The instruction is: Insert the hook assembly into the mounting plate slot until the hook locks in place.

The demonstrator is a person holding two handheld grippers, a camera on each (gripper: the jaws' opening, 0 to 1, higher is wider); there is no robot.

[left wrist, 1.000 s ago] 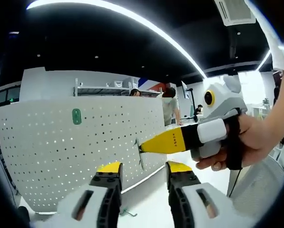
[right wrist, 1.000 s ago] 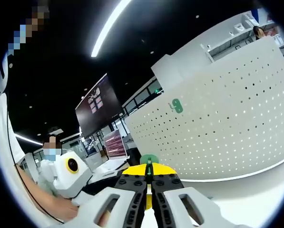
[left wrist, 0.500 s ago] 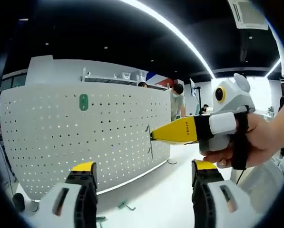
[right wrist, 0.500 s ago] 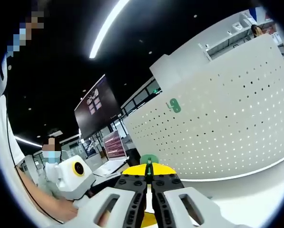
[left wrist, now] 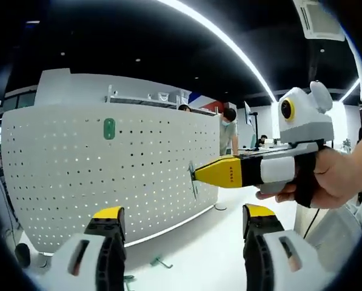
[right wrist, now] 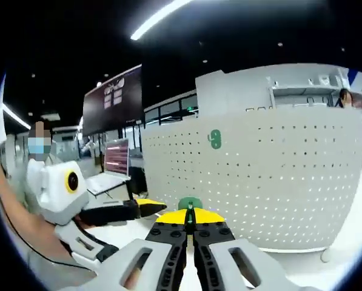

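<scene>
The hook [left wrist: 193,180] is a thin bent metal wire, and I hold it pinched at the tip of my right tool [left wrist: 200,174], right up against the face of the white perforated board [left wrist: 77,176] that serves as the mounting plate. I keep it at the very tip so the prongs stand free of the jaws and can reach the holes. In the left gripper view it sits touching or just off the board's surface near its right-hand edge; whether the prongs are already in a hole I cannot tell.

In the right gripper view my right tool [right wrist: 190,225] has its jaws clamped together on a sliver of the hook [right wrist: 190,213], with the board [right wrist: 278,182] spread out behind it, so I judge the approach is square to the panel.

My left tool [left wrist: 182,219] hangs lower and back from the board, jaws spread wide apart with nothing between them (it is only watching, which keeps hook and board both in sight). It also appears in the right gripper view as the left tool [right wrist: 150,208], low and off to the side.

A green tag [left wrist: 109,128] sits high on the board, well away from the hook. On the white tabletop [left wrist: 199,260] below lies a spare hook [left wrist: 162,262], near the board's foot.

I judge the insertion is at its start: the next push calls for a straight press and then a drop to lock.
</scene>
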